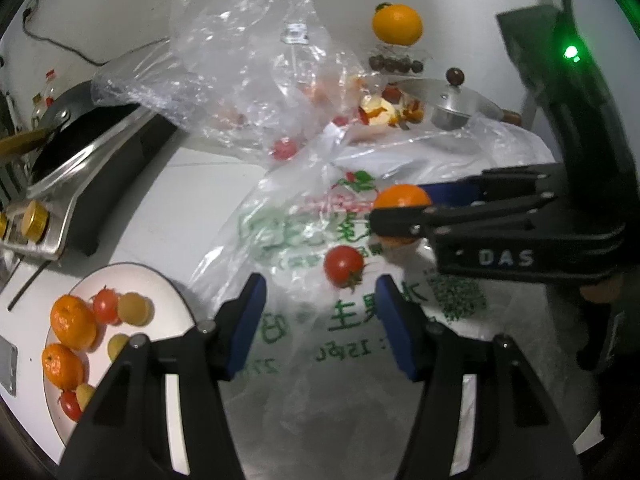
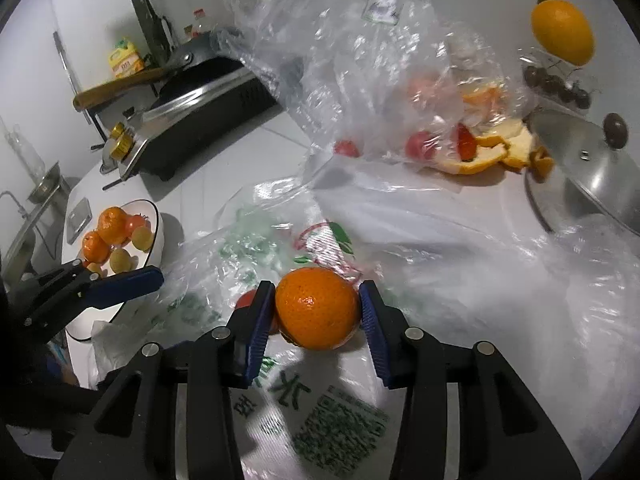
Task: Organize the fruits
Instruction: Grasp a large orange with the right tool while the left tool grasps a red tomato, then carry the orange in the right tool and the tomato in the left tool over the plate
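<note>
An orange sits on a printed plastic bag, and my right gripper is shut on it, a blue pad against each side. In the left wrist view this gripper reaches in from the right with the orange. A red tomato lies on the bag just ahead of my left gripper, which is open with nothing between its pads. At the left stands a white plate with oranges, tomatoes and small yellow fruits. The right wrist view shows the plate too, and the tomato half hidden behind a pad.
A crumpled clear bag with tomatoes inside lies behind. Orange peel and a steel pot lid sit at the back right. Another orange rests on a box of dark fruit. A stove with a pan is on the left.
</note>
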A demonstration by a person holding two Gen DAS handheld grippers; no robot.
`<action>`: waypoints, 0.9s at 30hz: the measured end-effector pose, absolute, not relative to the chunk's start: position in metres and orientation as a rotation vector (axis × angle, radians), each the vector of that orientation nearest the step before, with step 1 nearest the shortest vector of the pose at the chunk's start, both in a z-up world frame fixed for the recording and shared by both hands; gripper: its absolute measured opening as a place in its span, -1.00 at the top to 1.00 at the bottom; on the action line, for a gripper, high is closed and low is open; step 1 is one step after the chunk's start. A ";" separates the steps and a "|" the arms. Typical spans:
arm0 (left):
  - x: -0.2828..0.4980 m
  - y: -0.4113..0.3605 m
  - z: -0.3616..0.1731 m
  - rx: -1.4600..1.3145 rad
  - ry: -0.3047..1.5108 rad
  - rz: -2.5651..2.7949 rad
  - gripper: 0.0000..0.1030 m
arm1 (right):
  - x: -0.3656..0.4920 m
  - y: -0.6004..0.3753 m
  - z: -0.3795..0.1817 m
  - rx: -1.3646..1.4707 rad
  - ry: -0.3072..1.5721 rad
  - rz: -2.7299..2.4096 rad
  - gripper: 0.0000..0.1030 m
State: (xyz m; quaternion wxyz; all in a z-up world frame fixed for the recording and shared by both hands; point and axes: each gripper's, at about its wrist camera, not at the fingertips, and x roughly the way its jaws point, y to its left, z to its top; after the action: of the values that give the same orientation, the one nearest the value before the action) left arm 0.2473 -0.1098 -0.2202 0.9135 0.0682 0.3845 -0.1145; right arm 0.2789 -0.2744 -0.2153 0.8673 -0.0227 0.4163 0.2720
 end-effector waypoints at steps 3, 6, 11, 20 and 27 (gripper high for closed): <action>0.250 -0.119 -0.219 0.162 0.786 -0.252 -0.14 | 0.275 -0.287 -0.213 -0.046 0.861 0.552 0.12; 0.257 -0.126 -0.221 0.169 0.787 -0.256 -0.14 | 0.272 -0.297 -0.213 -0.044 0.860 0.537 0.11; 0.269 -0.135 -0.225 0.175 0.796 -0.261 -0.14 | 0.268 -0.314 -0.217 -0.038 0.862 0.514 0.11; 0.288 -0.139 -0.237 0.178 0.833 -0.243 -0.04 | 0.264 -0.327 -0.223 -0.030 0.869 0.520 0.10; 0.292 -0.137 -0.245 0.160 0.864 -0.247 0.26 | 0.264 -0.330 -0.226 -0.022 0.874 0.536 0.09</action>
State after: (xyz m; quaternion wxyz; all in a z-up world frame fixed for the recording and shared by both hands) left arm 0.2922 -0.1371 -0.2450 0.8976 0.0774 0.4172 -0.1194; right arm 0.2641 -0.3295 -0.2265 0.8715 -0.0104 0.4180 0.2563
